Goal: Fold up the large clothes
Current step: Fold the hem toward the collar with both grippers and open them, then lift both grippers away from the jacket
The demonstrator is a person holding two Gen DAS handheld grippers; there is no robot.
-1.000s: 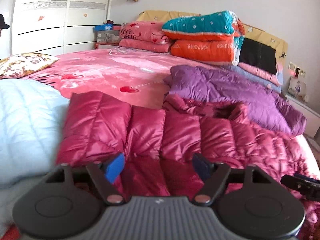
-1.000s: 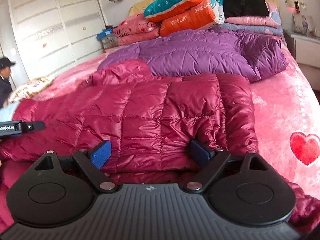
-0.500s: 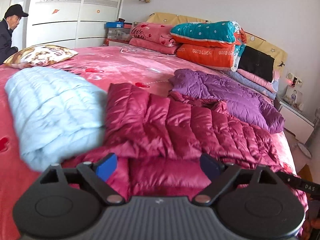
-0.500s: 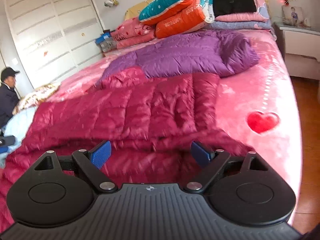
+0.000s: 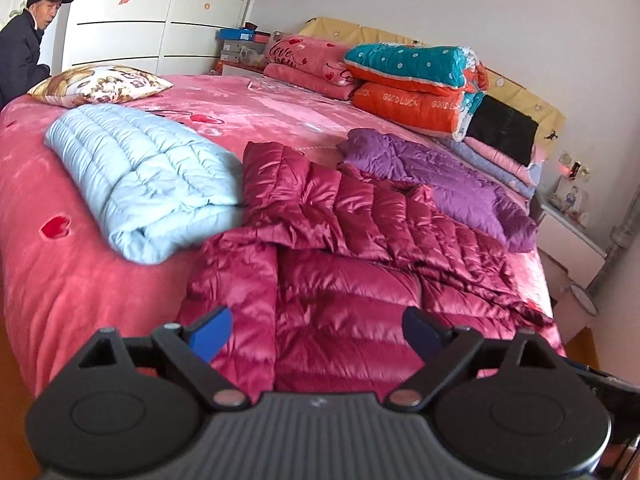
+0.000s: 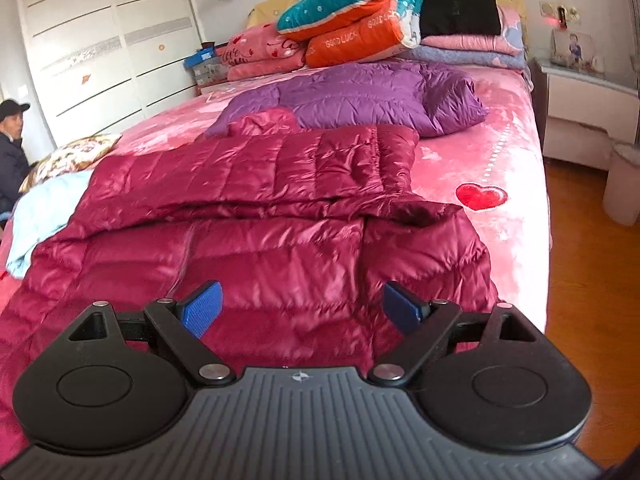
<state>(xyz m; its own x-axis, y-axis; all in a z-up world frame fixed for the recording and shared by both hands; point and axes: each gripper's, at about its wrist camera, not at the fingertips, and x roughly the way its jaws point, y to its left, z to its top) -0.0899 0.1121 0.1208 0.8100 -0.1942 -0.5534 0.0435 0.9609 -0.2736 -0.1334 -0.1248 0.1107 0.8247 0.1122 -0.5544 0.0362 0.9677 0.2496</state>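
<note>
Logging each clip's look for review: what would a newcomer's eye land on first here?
The glossy crimson down jacket sprawled across the near end of the pink bed, partly folded, just beyond both open grippers. Beside it lie a folded pale-blue down jacket and a purple one, with bright quilts stacked at the headboard.

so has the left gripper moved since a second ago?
Yes. The left gripper has backed away from the red jacket; more bed edge shows, jaws just opened wider, nothing between.
</note>
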